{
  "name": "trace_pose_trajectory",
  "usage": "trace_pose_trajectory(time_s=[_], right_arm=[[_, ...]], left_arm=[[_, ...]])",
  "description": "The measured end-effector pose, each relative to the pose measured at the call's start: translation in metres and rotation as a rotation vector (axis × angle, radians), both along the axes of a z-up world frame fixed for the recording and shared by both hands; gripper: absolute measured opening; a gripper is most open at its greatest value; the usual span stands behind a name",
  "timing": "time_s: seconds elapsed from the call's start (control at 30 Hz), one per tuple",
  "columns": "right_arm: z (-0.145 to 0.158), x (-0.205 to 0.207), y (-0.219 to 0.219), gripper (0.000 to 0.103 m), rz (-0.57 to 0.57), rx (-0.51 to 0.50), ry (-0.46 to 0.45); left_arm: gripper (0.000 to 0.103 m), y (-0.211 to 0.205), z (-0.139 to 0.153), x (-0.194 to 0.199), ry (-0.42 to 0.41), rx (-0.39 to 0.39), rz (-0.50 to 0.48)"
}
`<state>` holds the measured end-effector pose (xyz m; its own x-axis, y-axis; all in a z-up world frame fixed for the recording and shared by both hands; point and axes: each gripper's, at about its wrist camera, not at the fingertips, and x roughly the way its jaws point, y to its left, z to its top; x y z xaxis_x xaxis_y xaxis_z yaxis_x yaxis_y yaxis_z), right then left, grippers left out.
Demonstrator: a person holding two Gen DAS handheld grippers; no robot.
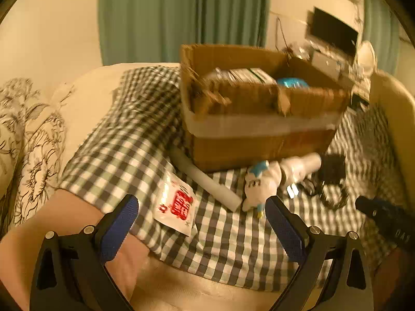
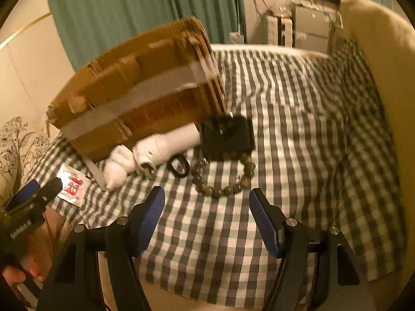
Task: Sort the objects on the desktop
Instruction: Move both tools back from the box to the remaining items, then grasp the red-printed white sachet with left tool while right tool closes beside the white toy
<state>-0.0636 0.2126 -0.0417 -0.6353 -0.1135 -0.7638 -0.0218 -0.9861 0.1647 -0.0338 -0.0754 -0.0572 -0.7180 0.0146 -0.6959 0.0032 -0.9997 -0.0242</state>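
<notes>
A cardboard box (image 1: 259, 127) stands on a checked cloth (image 1: 124, 150); it also shows in the right wrist view (image 2: 135, 96). In front of it lie a white sachet with red print (image 1: 177, 206), a white tube (image 1: 205, 178), a white plush toy (image 1: 262, 184), a white bottle (image 2: 168, 145), a black wallet (image 2: 228, 137), a black ring (image 2: 177, 165) and a bead bracelet (image 2: 225, 181). My left gripper (image 1: 202, 223) is open and empty above the cloth near the sachet. My right gripper (image 2: 207, 212) is open and empty just short of the bracelet.
The box holds several items, one blue (image 1: 291, 82). A flowered pillow (image 1: 28, 155) lies at the left. A cream cushion (image 2: 384, 59) bounds the right side. Green curtains (image 1: 181, 13) hang behind. A screen and shelf clutter (image 1: 334, 41) sit far right.
</notes>
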Motion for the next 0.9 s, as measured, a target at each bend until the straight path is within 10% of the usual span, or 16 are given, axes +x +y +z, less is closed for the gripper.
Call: trace_pose_trajectory(time_s=[0.37,0.6,0.9], right_arm=[[-0.020,-0.013,0.002,0.067,-0.004,-0.025,-0.052],[-0.027,-0.017,0.000,0.067,-0.005,-0.047,-0.075],[-0.028,-0.017,0.005,0.067,-0.020,-0.046,-0.078]], left_arm=[[0.100,0.013,-0.028,-0.026,-0.029,-0.118,0.013],[0.045,0.013,-0.053,-0.038,-0.187,-0.063,-0.049],[0.012,0.012,-0.049,-0.033,-0.205,0.031,-0.094]])
